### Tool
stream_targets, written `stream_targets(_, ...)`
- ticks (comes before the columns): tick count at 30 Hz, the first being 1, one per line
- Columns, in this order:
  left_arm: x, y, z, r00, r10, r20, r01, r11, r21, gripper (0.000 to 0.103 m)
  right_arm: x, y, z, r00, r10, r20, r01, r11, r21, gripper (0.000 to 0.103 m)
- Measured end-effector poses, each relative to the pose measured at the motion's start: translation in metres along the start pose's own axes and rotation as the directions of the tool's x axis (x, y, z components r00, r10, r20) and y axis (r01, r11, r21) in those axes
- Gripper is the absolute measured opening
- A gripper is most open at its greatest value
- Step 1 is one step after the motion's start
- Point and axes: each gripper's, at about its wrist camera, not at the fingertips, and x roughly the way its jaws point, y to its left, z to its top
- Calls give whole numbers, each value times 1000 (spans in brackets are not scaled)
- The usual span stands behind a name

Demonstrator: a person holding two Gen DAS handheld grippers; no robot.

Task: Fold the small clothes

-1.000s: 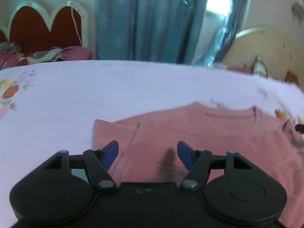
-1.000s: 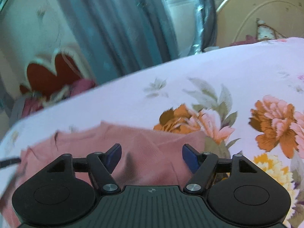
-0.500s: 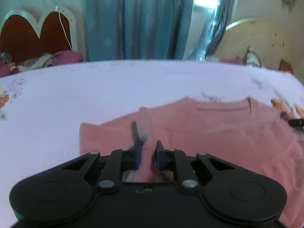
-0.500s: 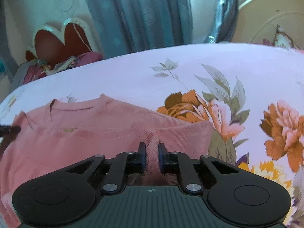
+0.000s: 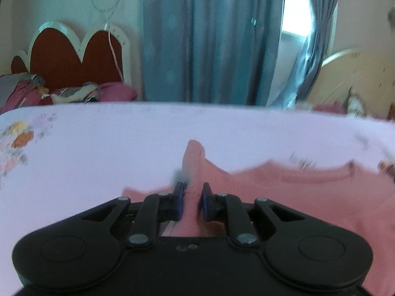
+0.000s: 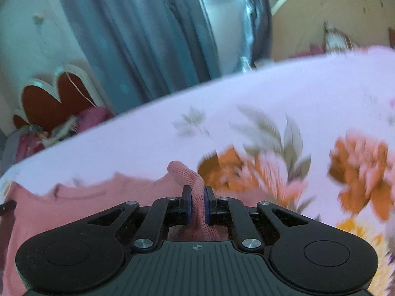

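A small pink knit sweater (image 5: 284,192) lies on a pale lilac floral bedsheet (image 5: 123,143), neckline toward the far side. My left gripper (image 5: 193,197) is shut on a raised pinch of the sweater near its left shoulder and sleeve. In the right wrist view the sweater (image 6: 93,197) spreads to the left. My right gripper (image 6: 196,201) is shut on a lifted fold of pink cloth near the sweater's right shoulder. The left gripper's tip (image 6: 7,206) shows at the far left edge.
A red heart-shaped headboard (image 5: 74,61) with piled bedding (image 5: 69,93) stands at the back left. Blue curtains (image 5: 209,39) hang behind the bed. A cream round headboard (image 5: 353,79) is at the back right. Orange flower prints (image 6: 358,162) cover the sheet on the right.
Both grippers closed from wide open onto the sweater's shoulders a second ago. Since half a second ago both have lifted their pinches of cloth, pulling the fabric up off the sheet.
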Motion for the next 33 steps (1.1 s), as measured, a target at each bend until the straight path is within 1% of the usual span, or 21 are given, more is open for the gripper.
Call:
stream_targets(2, 8, -1, -7, 999, 22, -37, -21, 999, 25, 16, 5, 1, -4, 1000, -26, -1, 26, 999, -30, 10)
stream_targets(3, 9, -4, -8, 999, 40, -28, -39, 998, 44, 22, 5, 2, -4, 999, -35, 4, 35, 998, -47, 11)
stream_targets(4, 5, -2, -9, 998, 65, -21, -64, 996, 58, 26, 2, 4, -4, 998, -55, 16, 56, 996, -66, 19)
stream_targets(5, 3, -2, -8, 997, 79, -16, -78, 995, 58, 30, -3, 5, -2, 996, -80, 45, 83, 993, -81, 27)
stream_targets(7, -3, 5, -5, 996, 92, -11, -92, 995, 32, 41, -15, 4, 0, 992, -92, 91, 99, 992, -77, 29)
stream_targets(9, -15, 10, -5, 995, 99, 14, -99, 995, 13, 52, -24, 4, 2, 992, -72, 99, 79, 994, -70, 29)
stream_targets(10, -22, 13, -5, 995, 97, 30, -97, 995, 1, 53, -30, 6, 1, 993, -55, 104, 64, 995, -81, 29)
stream_targets(13, -45, 11, -4, 995, 67, 68, -68, 998, 1, 54, -40, 24, -8, 994, -41, 106, 59, 983, -173, 29)
stream_targets(15, -58, 0, -7, 996, 29, 80, -31, 999, 24, 56, -43, 32, -18, 996, -22, 86, 39, 977, -208, 29)
stream_targets(17, -67, -14, -15, 997, -11, 74, 6, 998, 64, 59, -43, 39, -29, 998, -7, 58, 19, 975, -221, 29)
stream_targets(19, -69, -27, -26, 998, -30, 55, 24, 994, 110, 59, -39, 45, -40, 1000, 1, 29, 6, 972, -233, 29)
stream_targets(22, -65, -33, -46, 1000, -6, 11, 5, 992, 124, 59, -38, 52, -56, 1000, -18, 17, 22, 961, -276, 29)
stream_targets(23, -63, -31, -53, 1000, 12, -4, -11, 992, 124, 59, -37, 51, -61, 999, -42, 11, 43, 954, -296, 29)
stream_targets(24, -61, -28, -59, 999, 32, -23, -29, 992, 124, 58, -34, 48, -68, 996, -88, -1, 82, 939, -333, 29)
stream_targets(25, -60, -22, -65, 998, 43, -37, -38, 992, 119, 58, -34, 44, -73, 994, -111, 1, 104, 927, -359, 29)
stream_targets(26, -62, -16, -69, 999, 38, -20, -35, 993, 111, 59, -37, 37, -78, 994, -109, 22, 110, 923, -369, 29)
stream_targets(27, -65, -13, -71, 999, 41, -15, -39, 993, 111, 59, -38, 31, -78, 990, -138, 24, 137, 921, -365, 29)
stream_targets(29, -69, -11, -69, 999, 45, -24, -43, 994, 104, 58, -42, 27, -76, 988, -156, 17, 152, 927, -342, 29)
stream_targets(30, -73, -11, -66, 999, 46, -30, -43, 995, 91, 57, -46, 29, -76, 987, -160, 17, 156, 930, -334, 29)
stream_targets(31, -78, -12, -65, 999, 38, -27, -36, 996, 76, 55, -53, 33, -77, 990, -141, 25, 141, 935, -325, 29)
stream_targets(33, -88, -17, -63, 1000, 20, -4, -20, 998, 64, 55, -66, 45, -80, 995, -89, 35, 95, 944, -314, 29)
